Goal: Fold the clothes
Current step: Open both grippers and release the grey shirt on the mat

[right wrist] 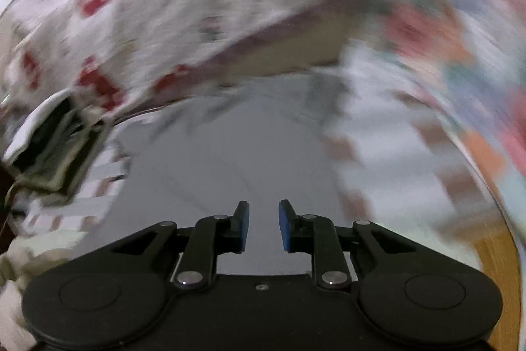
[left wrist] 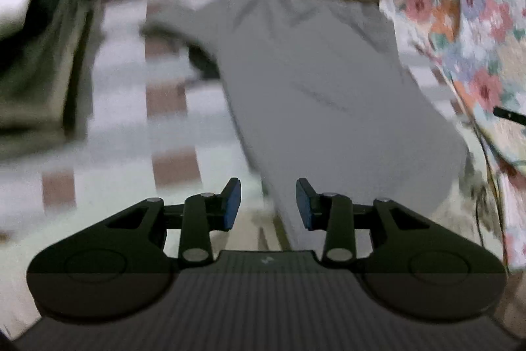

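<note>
Garment: grey garment [left wrist: 328,94], folded, on the checked bed cover [left wrist: 115,137].
Handling: probably soft, light; take corners.
Left gripper [left wrist: 268,204]: fingers parted, empty.
Right gripper [right wrist: 263,226]: same.

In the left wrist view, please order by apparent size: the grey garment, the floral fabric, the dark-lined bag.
1. grey garment
2. floral fabric and dark-lined bag: look alike, both cut by the frame, so unranked.

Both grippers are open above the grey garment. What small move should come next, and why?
Probably bring the left gripper down to the near end of the grey garment and pinch it. Both it and the right gripper hold nothing, and the garment lies long and narrow on the checked cloth, seemingly wanting one more fold.
</note>
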A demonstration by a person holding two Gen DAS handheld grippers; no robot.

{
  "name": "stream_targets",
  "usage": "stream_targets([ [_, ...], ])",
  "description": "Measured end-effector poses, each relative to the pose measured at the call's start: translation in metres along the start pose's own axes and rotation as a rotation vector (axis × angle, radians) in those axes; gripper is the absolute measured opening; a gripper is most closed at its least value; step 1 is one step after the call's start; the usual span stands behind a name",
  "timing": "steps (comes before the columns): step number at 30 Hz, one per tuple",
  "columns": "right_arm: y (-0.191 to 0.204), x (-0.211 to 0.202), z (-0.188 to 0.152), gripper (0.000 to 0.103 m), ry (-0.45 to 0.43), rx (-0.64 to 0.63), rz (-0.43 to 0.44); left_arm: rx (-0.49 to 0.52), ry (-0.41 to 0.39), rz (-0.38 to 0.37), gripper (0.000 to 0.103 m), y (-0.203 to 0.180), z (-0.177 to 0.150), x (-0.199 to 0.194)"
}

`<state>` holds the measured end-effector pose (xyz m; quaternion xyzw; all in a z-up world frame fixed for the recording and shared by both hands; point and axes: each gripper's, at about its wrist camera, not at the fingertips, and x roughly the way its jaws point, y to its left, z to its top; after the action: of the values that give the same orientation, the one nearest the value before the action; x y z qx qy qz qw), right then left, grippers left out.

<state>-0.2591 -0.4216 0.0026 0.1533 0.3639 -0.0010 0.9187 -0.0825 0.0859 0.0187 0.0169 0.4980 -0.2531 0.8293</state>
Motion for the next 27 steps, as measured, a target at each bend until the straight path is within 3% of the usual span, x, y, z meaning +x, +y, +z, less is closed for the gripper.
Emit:
stream_targets([
  [2, 0.043, 0.022, 0.061, 0.027, 0.068, -0.172, 0.007, 0.024, -0.027, 0.065, 0.04, -0.003, 0.03, 0.013],
  [7, 0.147, 0.065, 0.192, 0.04, 0.196, -0.621, -0.08, 0.226, 0.012, 0.36, 0.04, -0.017, 0.079, 0.069],
  [9, 0.18, 0.094, 0.225, 0.052, 0.248, -0.728, -0.102, 0.308, 0.044, 0.379, 0.042, -0.024, 0.091, 0.092],
  [12, 0.211, 0.153, 0.252, 0.054, 0.289, -0.828, -0.154, 0.462, 0.045, 0.344, 0.042, -0.044, 0.104, 0.12],
  [14, 0.213, 0.201, 0.258, 0.054, 0.248, -0.785, -0.17, 0.461, 0.001, 0.287, 0.042, -0.049, 0.116, 0.132],
  [17, 0.204, 0.272, 0.258, 0.053, 0.192, -0.656, -0.156, 0.295, -0.045, 0.21, 0.044, -0.019, 0.13, 0.146],
  [21, 0.178, 0.333, 0.233, 0.051, 0.288, -0.47, -0.152, 0.053, 0.014, 0.22, 0.045, 0.053, 0.146, 0.171],
  [27, 0.17, 0.387, 0.215, 0.053, 0.338, -0.193, 0.007, -0.155, 0.023, 0.236, 0.045, 0.13, 0.144, 0.204],
])
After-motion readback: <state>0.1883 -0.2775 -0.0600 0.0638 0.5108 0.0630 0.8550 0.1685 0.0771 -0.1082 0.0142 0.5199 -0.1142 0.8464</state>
